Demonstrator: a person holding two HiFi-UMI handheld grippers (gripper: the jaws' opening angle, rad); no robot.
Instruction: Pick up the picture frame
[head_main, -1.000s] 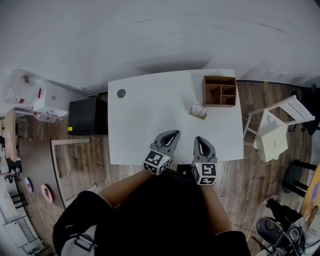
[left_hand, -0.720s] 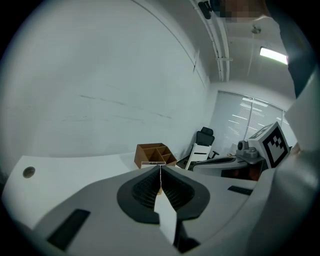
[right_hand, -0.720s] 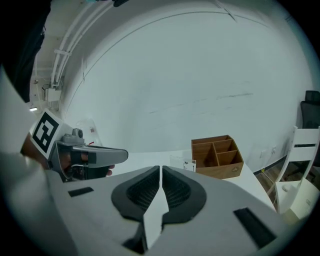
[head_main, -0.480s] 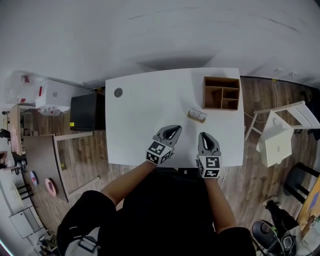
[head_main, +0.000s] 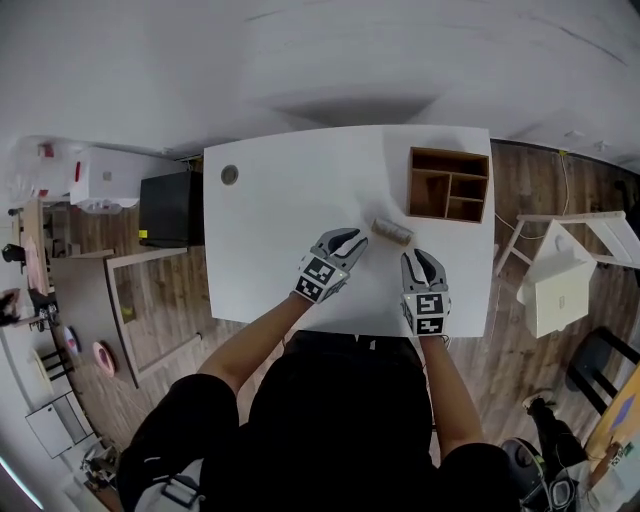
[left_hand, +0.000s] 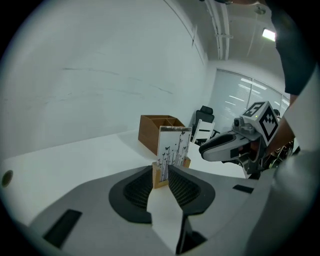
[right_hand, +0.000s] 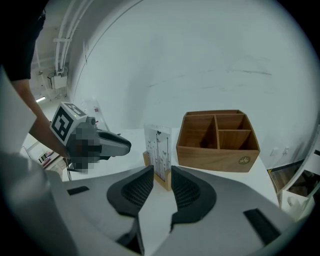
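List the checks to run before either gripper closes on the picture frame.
1. Picture frame upright on the table: ok, it stands on its wooden base.
2. Left gripper ready: ok, its jaws are opening with nothing between them; the frame stands ahead of the gap.
3. Right gripper ready: ok, its jaws are opening and empty, and the frame lines up with the gap.
4. Contact with the frame: not ok, neither gripper touches it yet.
5. Clearance from the wooden organizer: ok, it stands apart, behind the frame.
6. Jaw gap wide enough for the frame's base: cannot tell.
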